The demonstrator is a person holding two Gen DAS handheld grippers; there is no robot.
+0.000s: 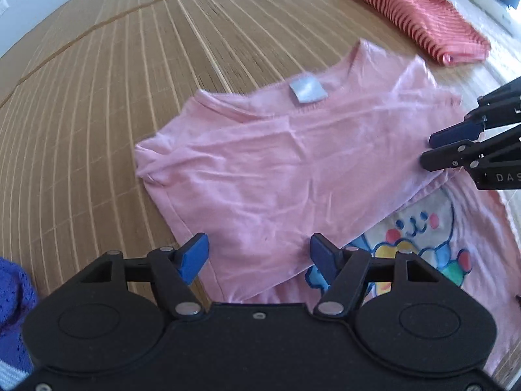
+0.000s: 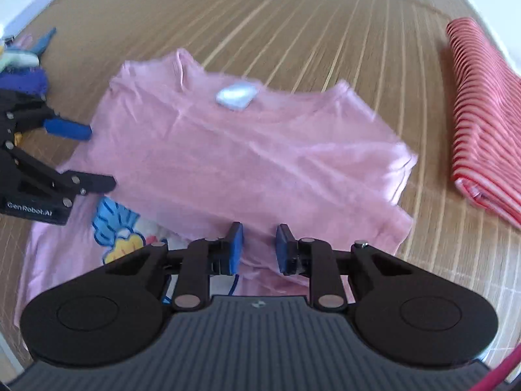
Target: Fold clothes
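1. The pink shirt (image 1: 276, 150) lies half-folded on the mat (image 1: 97, 97), cartoon print at 5 o'clock.
2. The left gripper (image 1: 257, 257) stands spread over the shirt's near edge.
3. The right gripper (image 2: 259, 247) has its jaws narrowed; whether they pinch the shirt's fold, I cannot tell.
4. A striped garment (image 2: 482, 123) lies at 2 o'clock.

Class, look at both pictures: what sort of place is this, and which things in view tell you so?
Probably a home bedroom or living space: a woven bamboo mat serves as the surface, a pink T-shirt lies half folded on it, and a folded red striped garment sits beside it.
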